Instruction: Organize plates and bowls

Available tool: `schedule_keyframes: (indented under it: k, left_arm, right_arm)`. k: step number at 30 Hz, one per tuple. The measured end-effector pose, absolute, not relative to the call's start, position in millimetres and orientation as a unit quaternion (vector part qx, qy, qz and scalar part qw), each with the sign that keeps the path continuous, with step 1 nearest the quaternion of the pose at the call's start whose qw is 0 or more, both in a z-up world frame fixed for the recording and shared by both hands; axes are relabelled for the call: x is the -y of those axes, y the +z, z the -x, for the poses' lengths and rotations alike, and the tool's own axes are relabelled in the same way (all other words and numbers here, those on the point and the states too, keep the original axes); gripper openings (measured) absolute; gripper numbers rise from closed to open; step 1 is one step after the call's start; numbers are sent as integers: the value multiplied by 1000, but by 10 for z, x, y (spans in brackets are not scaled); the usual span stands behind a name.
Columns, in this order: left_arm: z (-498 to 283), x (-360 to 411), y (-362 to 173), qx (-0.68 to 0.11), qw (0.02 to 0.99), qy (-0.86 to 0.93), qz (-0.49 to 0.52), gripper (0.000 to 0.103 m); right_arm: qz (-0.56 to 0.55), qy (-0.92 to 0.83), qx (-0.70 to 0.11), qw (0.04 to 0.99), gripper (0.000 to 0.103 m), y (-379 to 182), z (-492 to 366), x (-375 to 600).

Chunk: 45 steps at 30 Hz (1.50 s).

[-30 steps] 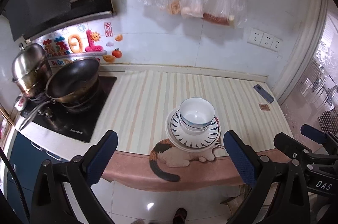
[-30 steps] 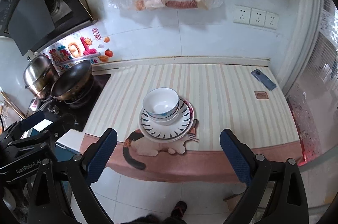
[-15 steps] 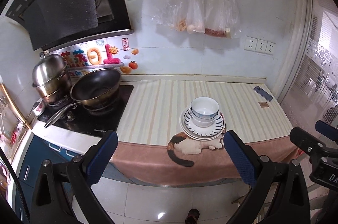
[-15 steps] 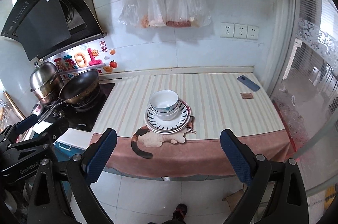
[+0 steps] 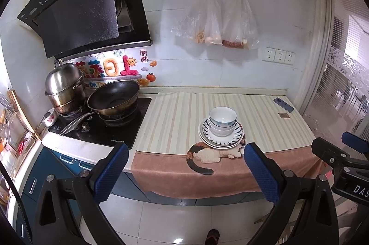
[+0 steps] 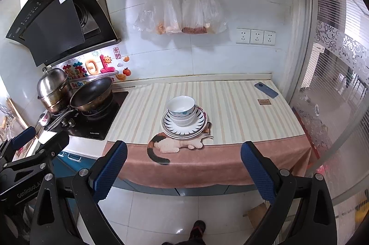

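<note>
Left gripper (image 5: 186, 168) and right gripper (image 6: 184, 167) hover level, jaws apart, facing stacked bowls (image 6: 181, 109).

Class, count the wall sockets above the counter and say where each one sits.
3. They sit side by side in a row on the tiled wall, right of the hanging plastic bags: left socket, middle socket, right socket. None appears hidden.

- Both views are evenly and brightly lit by daylight entering through the window (image 6: 341, 74), right of the bench (image 6: 230, 111).
- A glare spot is seen on the floor tiles (image 5: 177, 241).
- Strong fisheye bending and black corners are seen at the edges.
</note>
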<state>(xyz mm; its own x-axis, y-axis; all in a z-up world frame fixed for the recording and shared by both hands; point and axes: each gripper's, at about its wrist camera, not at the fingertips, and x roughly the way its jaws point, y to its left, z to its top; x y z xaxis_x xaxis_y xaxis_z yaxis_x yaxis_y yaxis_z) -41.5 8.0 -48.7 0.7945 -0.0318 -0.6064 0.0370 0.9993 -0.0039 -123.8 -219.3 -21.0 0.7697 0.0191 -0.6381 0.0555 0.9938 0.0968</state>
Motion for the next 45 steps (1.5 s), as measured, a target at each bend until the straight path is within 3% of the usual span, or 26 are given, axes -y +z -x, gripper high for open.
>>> schedule_keyframes:
  k: [45]
  left_arm:
    - [697, -45, -405, -309, 951, -24, 0, 103]
  right_arm:
    - [-58, -24, -330, 942, 101, -108, 1403, 2327]
